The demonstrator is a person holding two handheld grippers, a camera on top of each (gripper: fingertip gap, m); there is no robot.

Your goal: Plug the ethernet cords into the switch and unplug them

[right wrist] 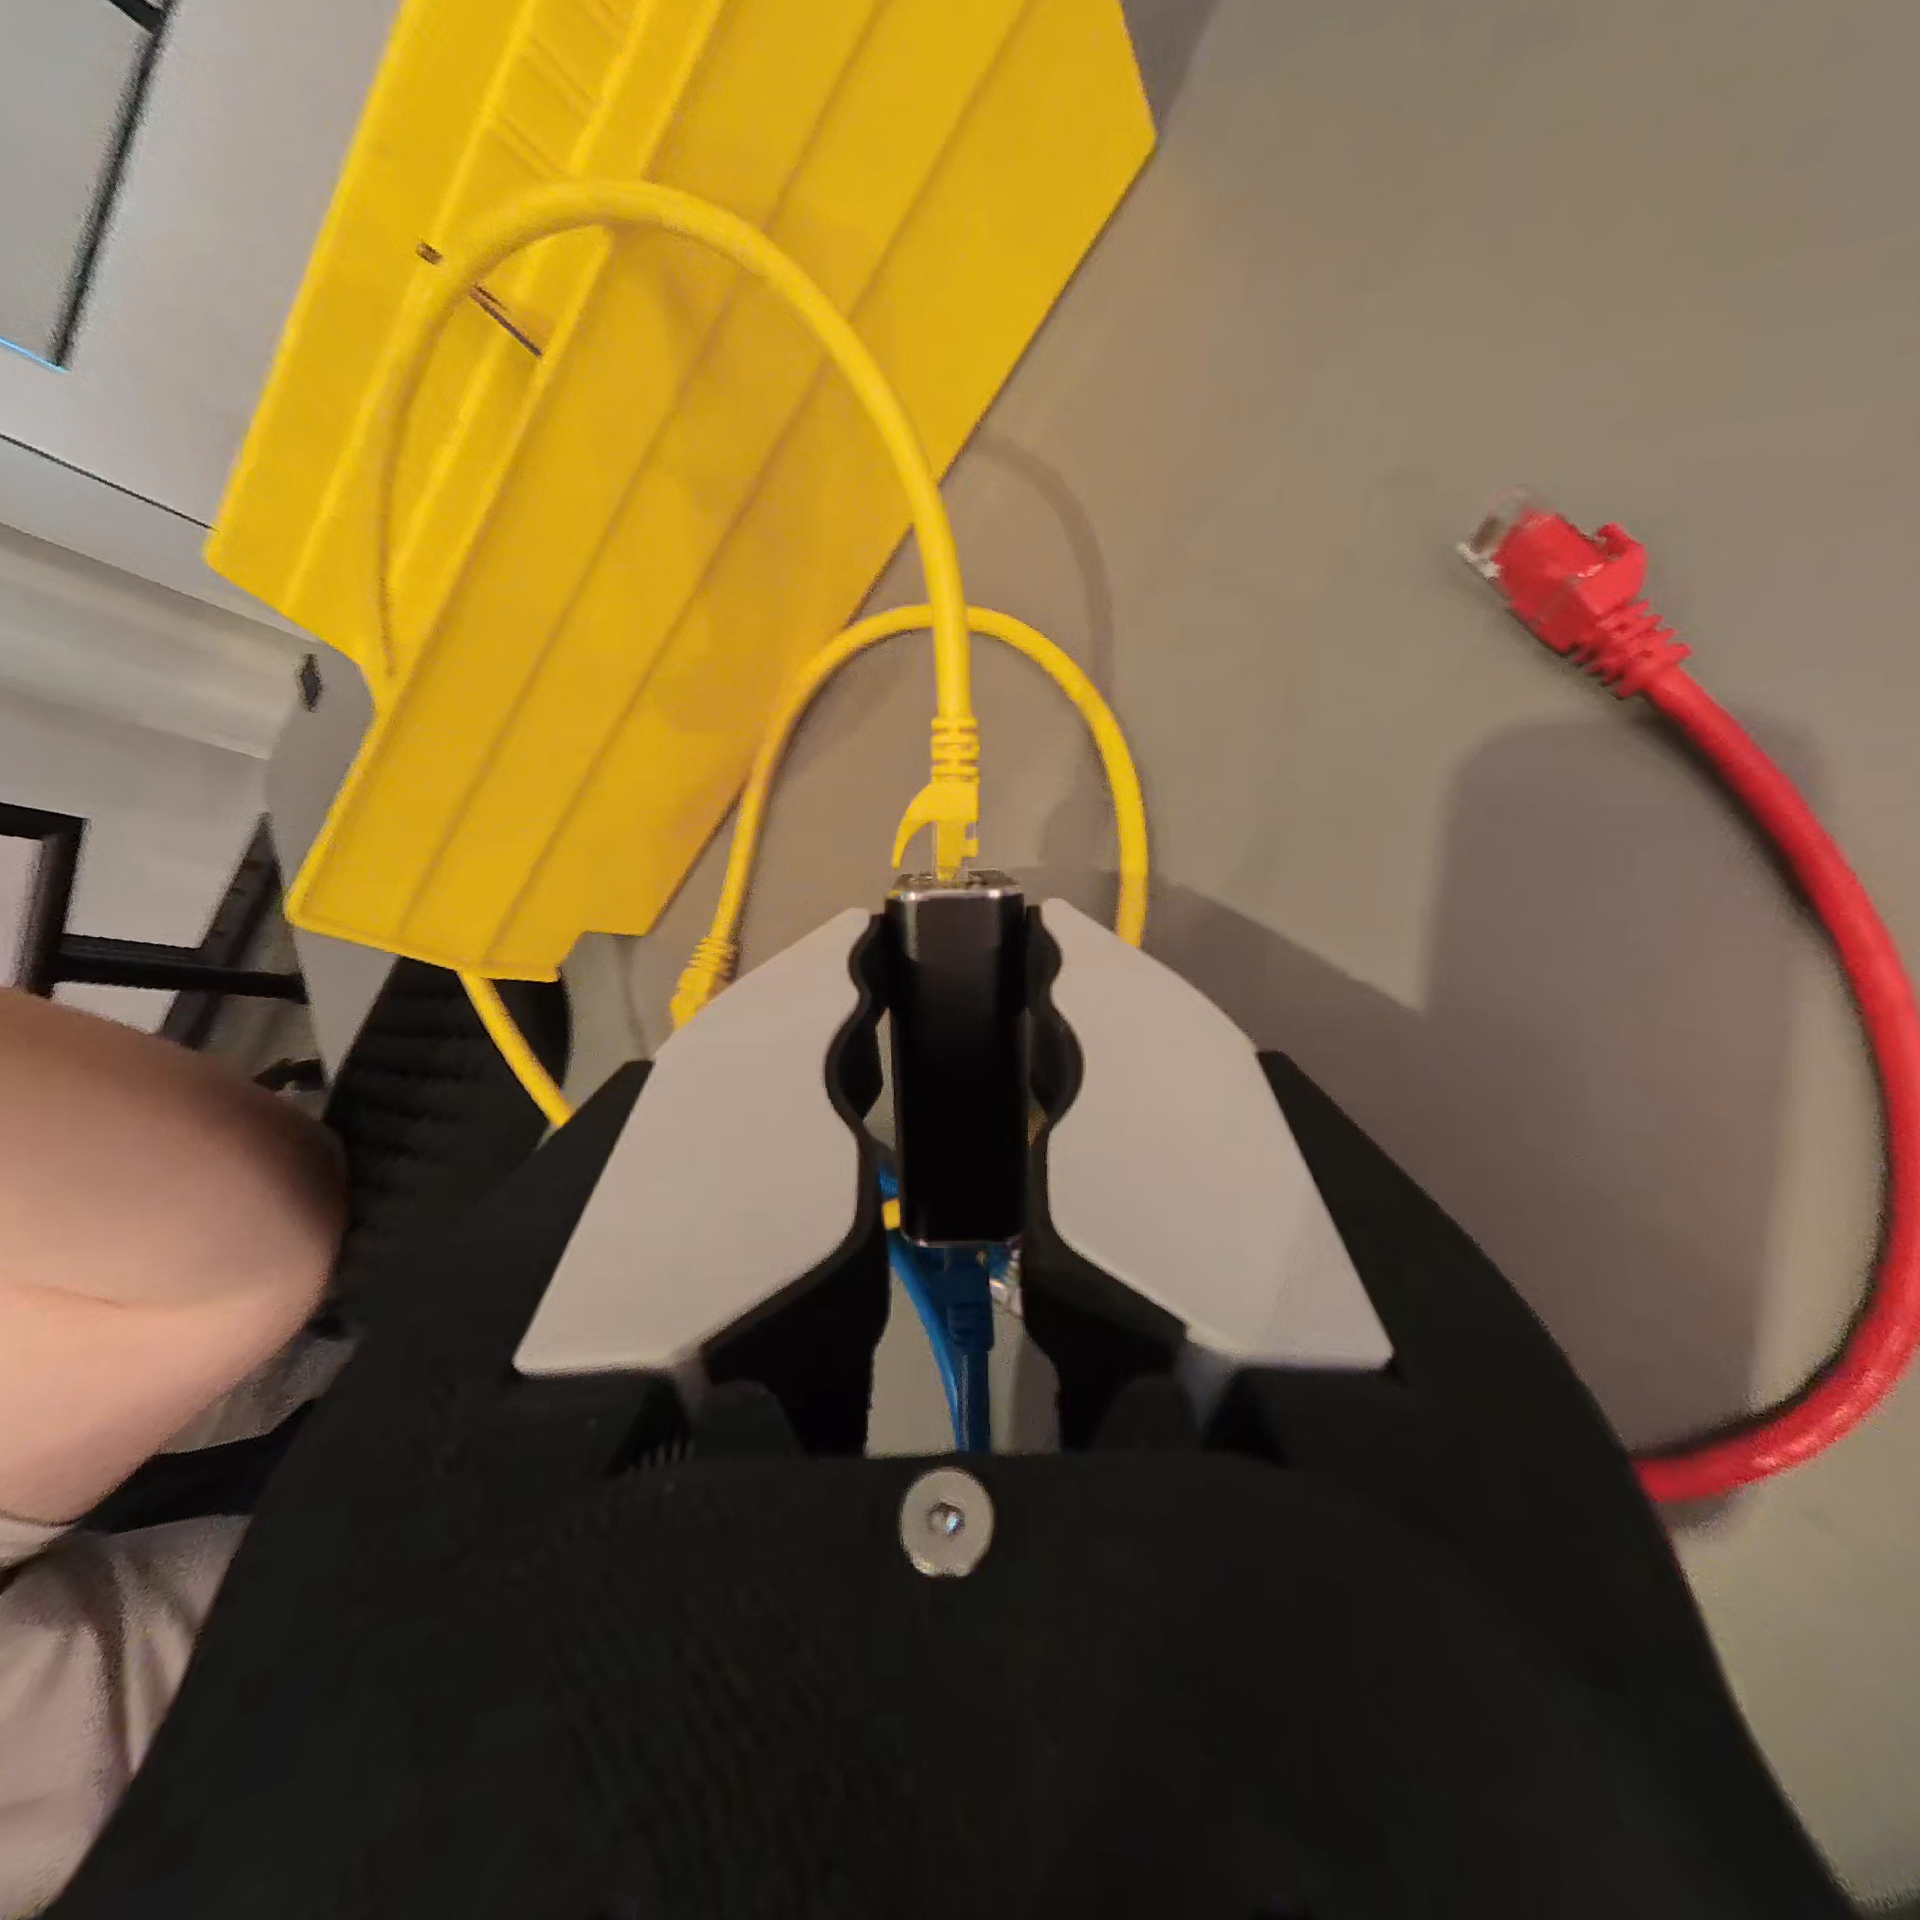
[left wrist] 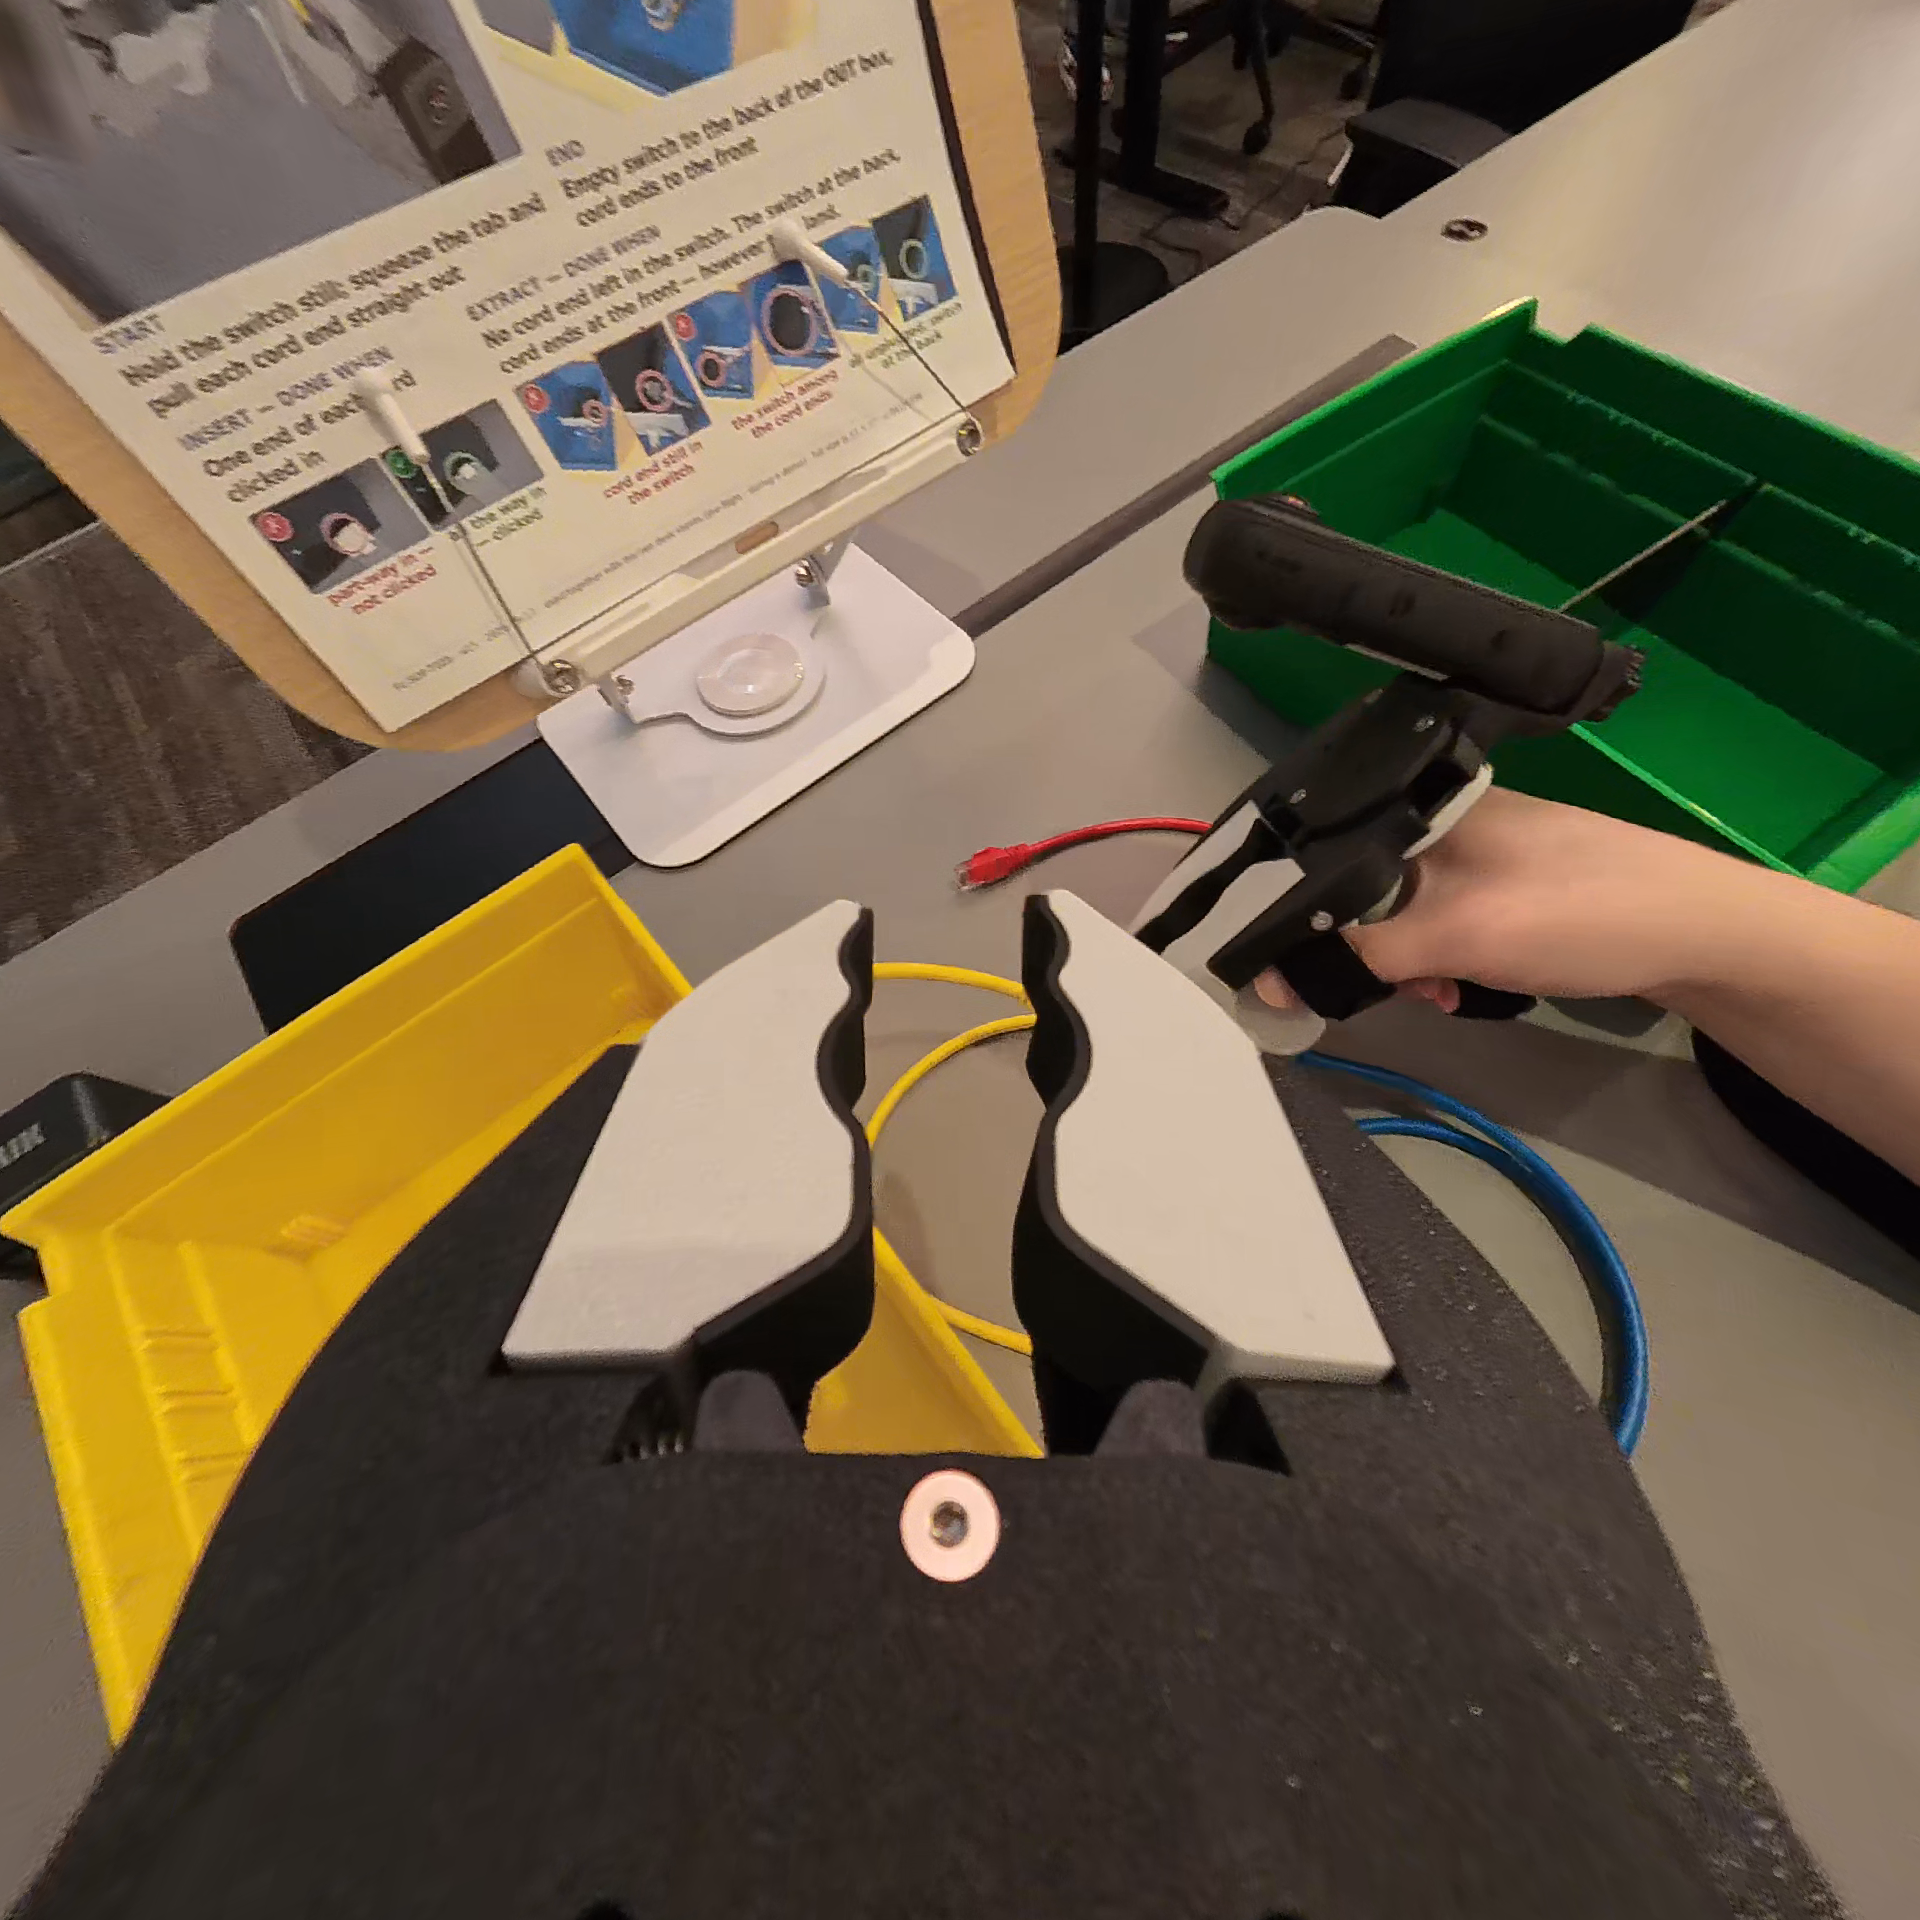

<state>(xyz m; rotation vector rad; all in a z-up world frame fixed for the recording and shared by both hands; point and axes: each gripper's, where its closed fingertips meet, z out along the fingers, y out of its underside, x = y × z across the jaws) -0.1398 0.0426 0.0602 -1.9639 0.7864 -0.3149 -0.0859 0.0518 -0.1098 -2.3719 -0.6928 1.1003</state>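
Note:
My right gripper (right wrist: 954, 920) is shut on a small black switch (right wrist: 951, 1070) and holds it over the grey table. A yellow cord (right wrist: 831, 343) loops away from it, and its plug (right wrist: 940, 821) sits in the switch's far end. The cord's other plug (right wrist: 707, 966) lies loose by my left finger. A blue cord (right wrist: 961, 1340) runs under the switch; I cannot tell if it is plugged in. A red cord (right wrist: 1829, 935) lies loose at the right with its plug (right wrist: 1558, 592) free. My left gripper (left wrist: 948, 925) is open and empty above the yellow cord (left wrist: 935, 1049).
A yellow tray (left wrist: 312, 1195) lies at the left, also in the right wrist view (right wrist: 675, 468). A green divided bin (left wrist: 1662, 623) stands at the back right. An instruction board on a white stand (left wrist: 769, 727) stands behind. The blue cord (left wrist: 1600, 1247) curves at the right. A hand (left wrist: 1538, 914) holds the right gripper (left wrist: 1164, 925). The left gripper's tips are roughly 20 cm from the right gripper's.

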